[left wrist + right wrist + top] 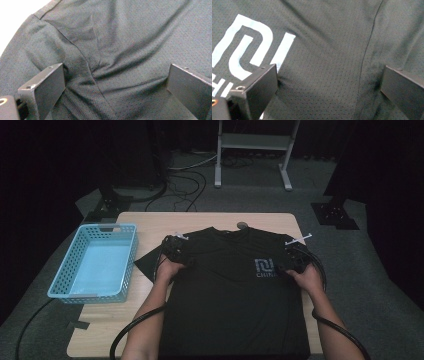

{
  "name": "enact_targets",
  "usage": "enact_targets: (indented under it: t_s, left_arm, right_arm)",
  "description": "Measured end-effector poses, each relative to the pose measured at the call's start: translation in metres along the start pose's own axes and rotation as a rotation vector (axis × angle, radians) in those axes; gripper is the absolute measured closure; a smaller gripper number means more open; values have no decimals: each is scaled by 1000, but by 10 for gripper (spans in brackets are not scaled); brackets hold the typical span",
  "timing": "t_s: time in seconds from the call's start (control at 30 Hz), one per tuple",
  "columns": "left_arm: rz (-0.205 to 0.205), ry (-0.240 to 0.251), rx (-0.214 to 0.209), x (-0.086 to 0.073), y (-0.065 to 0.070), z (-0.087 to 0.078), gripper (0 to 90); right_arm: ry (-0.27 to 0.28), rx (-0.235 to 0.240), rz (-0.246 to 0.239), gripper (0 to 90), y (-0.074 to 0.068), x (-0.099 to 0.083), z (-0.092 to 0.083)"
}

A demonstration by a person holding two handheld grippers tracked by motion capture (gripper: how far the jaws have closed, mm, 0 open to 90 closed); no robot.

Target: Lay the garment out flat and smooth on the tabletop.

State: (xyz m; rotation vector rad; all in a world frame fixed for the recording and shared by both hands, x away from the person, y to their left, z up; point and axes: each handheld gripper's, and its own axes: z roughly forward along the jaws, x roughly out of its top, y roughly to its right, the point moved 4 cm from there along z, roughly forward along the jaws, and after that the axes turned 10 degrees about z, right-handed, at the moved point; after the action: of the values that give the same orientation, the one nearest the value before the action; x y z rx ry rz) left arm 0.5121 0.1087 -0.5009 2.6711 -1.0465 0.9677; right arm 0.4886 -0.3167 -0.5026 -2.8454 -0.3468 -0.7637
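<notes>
A black mesh T-shirt (230, 295) lies flat on the wooden table (150, 227), front up, with a white logo (265, 267) on its chest. My left gripper (176, 249) rests on the shirt's left shoulder, open, its jaws wide apart over the sleeve seam (87, 65). My right gripper (296, 256) rests on the shirt's right shoulder, also open. Its jaws straddle the fabric (329, 75) between the white logo (249, 50) and the sleeve seam (367, 55). Neither gripper has cloth pinched between its jaws.
An empty light-blue plastic basket (96, 262) stands on the table's left part. The shirt's left sleeve (147, 262) spreads toward it. A small round disc (243, 225) sits at the table's far edge. Cables and a white frame (252, 150) lie on the floor beyond.
</notes>
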Motion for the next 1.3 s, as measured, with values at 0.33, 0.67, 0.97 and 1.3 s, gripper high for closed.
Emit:
enact_targets:
  t_s: [0.33,0.67,0.97,1.3]
  left_arm:
    - [14,1,-10,8,-10,7,12]
    - [14,7,-11,14,-18,13,12]
    - [22,5,-17,20,-25,18,12]
    - [30,17,-21,28,-37,27,12]
  right_arm:
    - [12,9,-16,14,6,10,6]
    - [20,4,-2,14,8,18,10]
    - [17,2,4,13,12,27,15]
    - [25,7,-4,13,17,39,22]
